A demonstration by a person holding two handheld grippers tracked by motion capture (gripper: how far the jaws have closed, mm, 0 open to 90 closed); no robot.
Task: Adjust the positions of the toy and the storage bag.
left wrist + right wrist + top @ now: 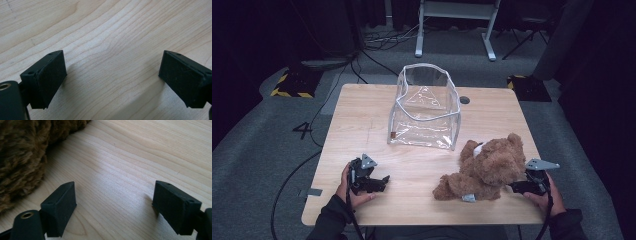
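A brown teddy bear (pixel 484 169) lies on its side at the front right of the wooden table (pixel 362 120). Behind it, near the table's middle, stands a clear plastic zip bag (pixel 426 107) with its top open. My right gripper (pixel 512 188) rests on the table just right of the bear, jaws wide apart and empty; the bear's fur (pixel 20 157) fills the left of the right gripper view. My left gripper (pixel 384 181) rests at the front left, also open, with only bare wood (pixel 112 62) between its pads.
A dark round grommet hole (pixel 464 100) sits near the table's far edge, right of the bag. Cables run over the grey floor (pixel 262 125) on the left. A white desk frame (pixel 454 25) stands beyond the table.
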